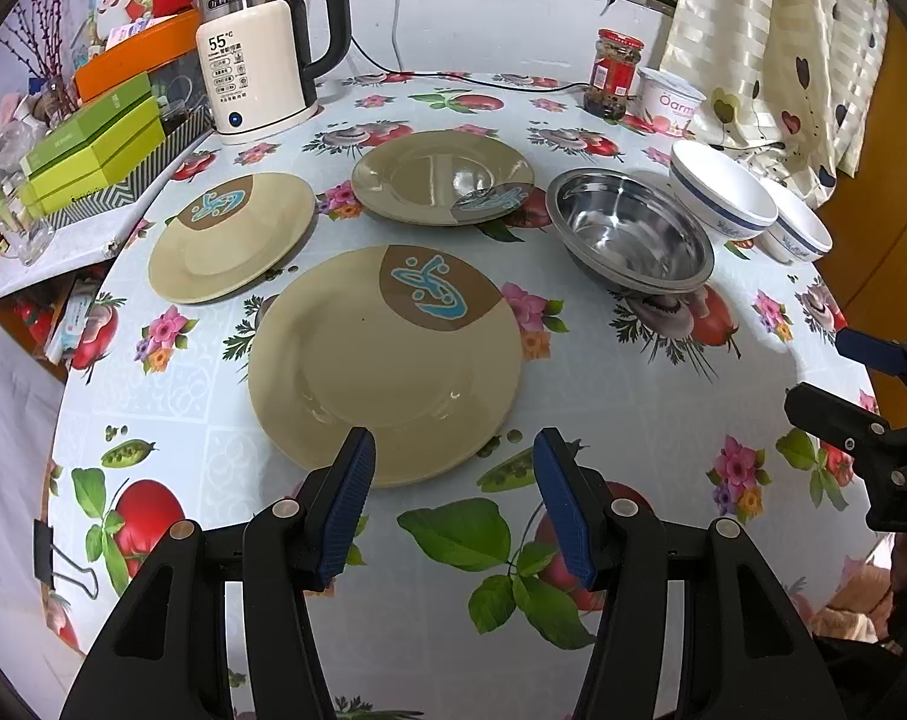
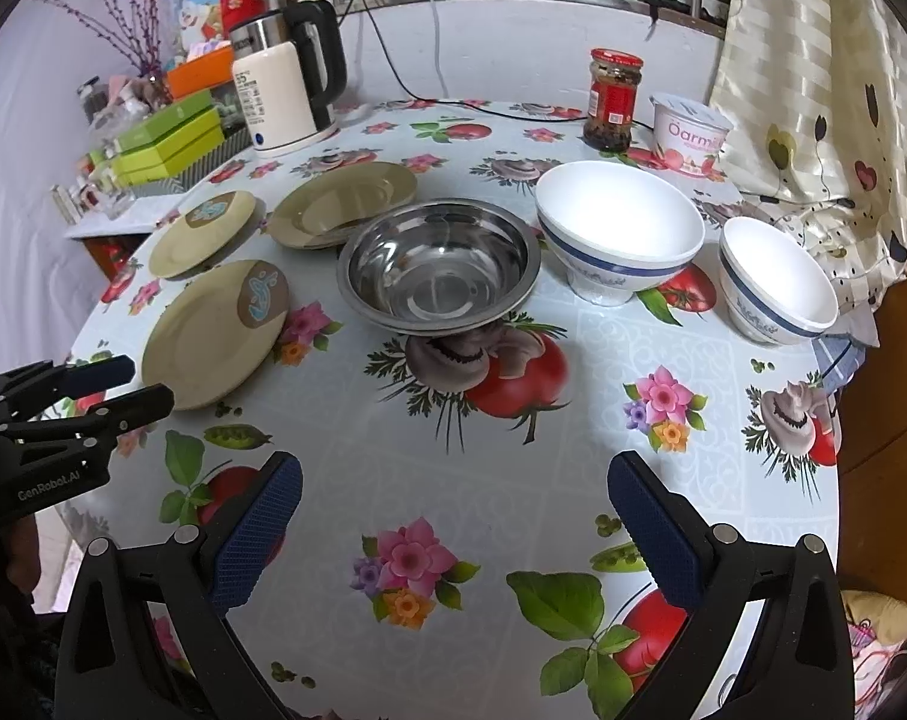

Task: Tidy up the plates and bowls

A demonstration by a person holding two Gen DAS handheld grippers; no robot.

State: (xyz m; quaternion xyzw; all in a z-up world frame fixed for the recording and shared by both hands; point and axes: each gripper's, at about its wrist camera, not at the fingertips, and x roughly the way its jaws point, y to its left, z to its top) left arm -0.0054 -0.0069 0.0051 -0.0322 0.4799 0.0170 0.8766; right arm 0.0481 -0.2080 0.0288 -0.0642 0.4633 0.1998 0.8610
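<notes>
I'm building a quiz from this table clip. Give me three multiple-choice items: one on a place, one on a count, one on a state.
1. The steel bowl sits:
A. between the plates and the white bowls
B. on a plate
C. behind the kettle

2. Tan plates on the table:
A. two
B. three
C. five

3. The left tool is:
A. shut on a plate
B. holding a bowl
C. open, holding nothing

Answers:
1 A: the nearest plate lies to its left and the larger white bowl to its right.
2 B: three show in both views.
3 C: its jaws stand apart at the plate's near rim.
</notes>
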